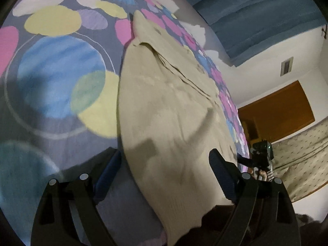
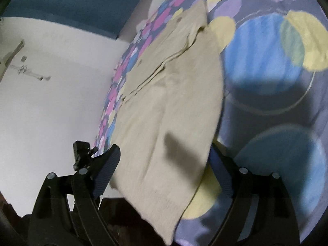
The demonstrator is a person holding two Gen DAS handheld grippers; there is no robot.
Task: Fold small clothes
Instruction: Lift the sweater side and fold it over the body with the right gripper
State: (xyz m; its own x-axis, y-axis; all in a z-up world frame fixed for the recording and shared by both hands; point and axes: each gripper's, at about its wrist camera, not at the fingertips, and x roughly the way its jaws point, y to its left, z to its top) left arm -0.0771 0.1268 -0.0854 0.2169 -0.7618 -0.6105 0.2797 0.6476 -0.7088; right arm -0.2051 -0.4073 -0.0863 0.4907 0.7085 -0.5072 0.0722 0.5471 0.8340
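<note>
**Folded once lengthwise, more folds likely to go**

Lying flat on the bed (image 1: 57,94) with its bedspread of coloured circles: one beige garment (image 1: 168,106), stretched out long and narrow, close to the bed's edge. Looks already doubled along its length, judging by the straight long sides and the stacked layered edges and seams showing about midway up, in both wrist views. Far end tapering toward a point; exact kind of garment hard to tell, perhaps small trousers or a shirt with a button or two.

Left gripper (image 1: 164,176) hovering over the near end, jaws spread wide, nothing between the pads; cloth merely passing below in the picture. Right gripper (image 2: 164,170) likewise wide open and empty above the same near end (image 2: 164,143), seen from the other side. Right gripper also visible small past the bed's edge in the left view (image 1: 260,155).

Judged state: first fold laid down and released. Probably left: folding across the length, bringing one end over the other, then smoothing. No other clothes visible.
</note>
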